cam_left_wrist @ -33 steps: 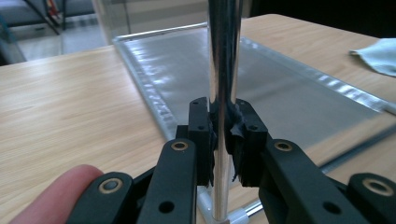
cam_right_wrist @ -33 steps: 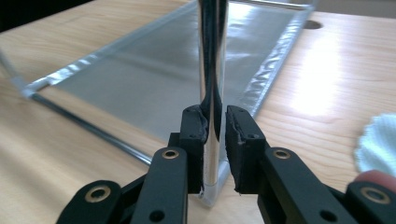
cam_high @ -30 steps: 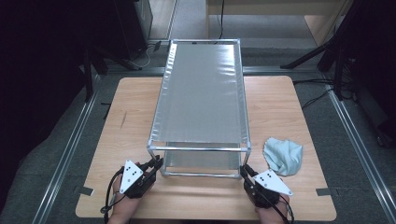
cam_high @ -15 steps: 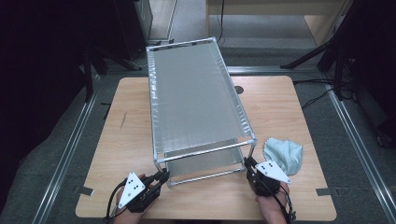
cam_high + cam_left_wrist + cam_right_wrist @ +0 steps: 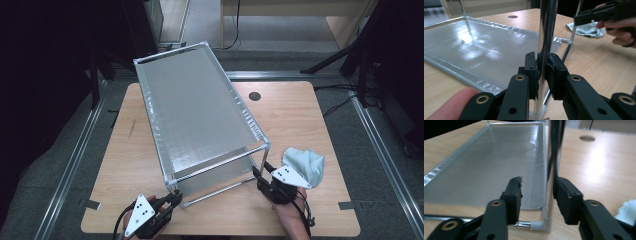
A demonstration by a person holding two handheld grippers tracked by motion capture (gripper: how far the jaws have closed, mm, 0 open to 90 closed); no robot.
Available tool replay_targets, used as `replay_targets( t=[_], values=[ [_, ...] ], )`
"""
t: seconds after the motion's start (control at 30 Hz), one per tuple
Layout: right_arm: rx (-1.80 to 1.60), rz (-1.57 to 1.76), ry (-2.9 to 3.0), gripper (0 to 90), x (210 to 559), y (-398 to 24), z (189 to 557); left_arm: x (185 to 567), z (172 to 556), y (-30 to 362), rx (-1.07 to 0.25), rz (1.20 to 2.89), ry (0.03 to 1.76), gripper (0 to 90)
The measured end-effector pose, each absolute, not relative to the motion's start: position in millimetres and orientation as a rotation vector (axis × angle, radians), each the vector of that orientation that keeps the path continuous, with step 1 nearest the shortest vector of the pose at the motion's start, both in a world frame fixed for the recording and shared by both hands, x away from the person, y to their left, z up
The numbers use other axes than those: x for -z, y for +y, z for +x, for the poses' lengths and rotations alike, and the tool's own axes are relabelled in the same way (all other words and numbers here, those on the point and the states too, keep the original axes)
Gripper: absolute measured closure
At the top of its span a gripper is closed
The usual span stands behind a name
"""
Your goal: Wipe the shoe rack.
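While the rack (image 5: 200, 120) sat skewed on the desk (image 5: 310, 120), left hand-held gripper (image 5: 542, 72) pinched its near corner post; right hand-held gripper (image 5: 537, 195) had just been opening, post between spread jaws. Judgement: pivot slowly, re-grip squarely, avoid cloth (image 5: 305, 165).

Gleaming chrome-silver along the rack (image 5: 200, 120) posts, showing pale grey, finely meshed shelf sheets. Lying light blue-green, the cloth (image 5: 306, 165). Showing light wood grain, the bench (image 5: 310, 120). Looking matte black, both claws.
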State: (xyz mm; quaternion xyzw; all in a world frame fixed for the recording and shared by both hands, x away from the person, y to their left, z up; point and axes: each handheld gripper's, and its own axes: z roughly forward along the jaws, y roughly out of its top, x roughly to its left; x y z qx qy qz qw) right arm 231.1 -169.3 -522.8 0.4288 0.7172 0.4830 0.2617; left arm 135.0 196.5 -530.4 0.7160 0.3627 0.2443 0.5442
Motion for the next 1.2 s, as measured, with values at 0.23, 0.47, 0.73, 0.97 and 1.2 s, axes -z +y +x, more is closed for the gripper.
replay_targets(
  t=[0.23, 0.47, 0.73, 0.97, 1.2],
  values=[
    [-1.302, 1.104, 1.922, 63.5, 518.0, -177.6, 227.3, 530.5, 137.0, 192.3, -0.564, 1.704, 0.850, 80.1],
    [-1.274, 1.164, 1.882, 82.1, 523.9, -182.4, 233.1, 531.8, 138.6, 187.8, -0.555, 1.711, 0.836, 79.8],
    [-1.188, 1.170, 1.885, 82.3, 519.2, -188.9, 223.8, 532.1, 134.9, 178.1, -0.572, 1.725, 0.814, 77.6],
    [-1.174, 1.182, 1.881, 82.5, 518.1, -194.8, 223.3, 532.0, 134.8, 176.8, -0.558, 1.734, 0.788, 76.7],
    [-1.229, 1.056, 1.984, 62.7, 517.1, -212.0, 225.1, 531.6, 133.8, 176.6, -0.576, 1.734, 0.785, 80.8]
  ],
)
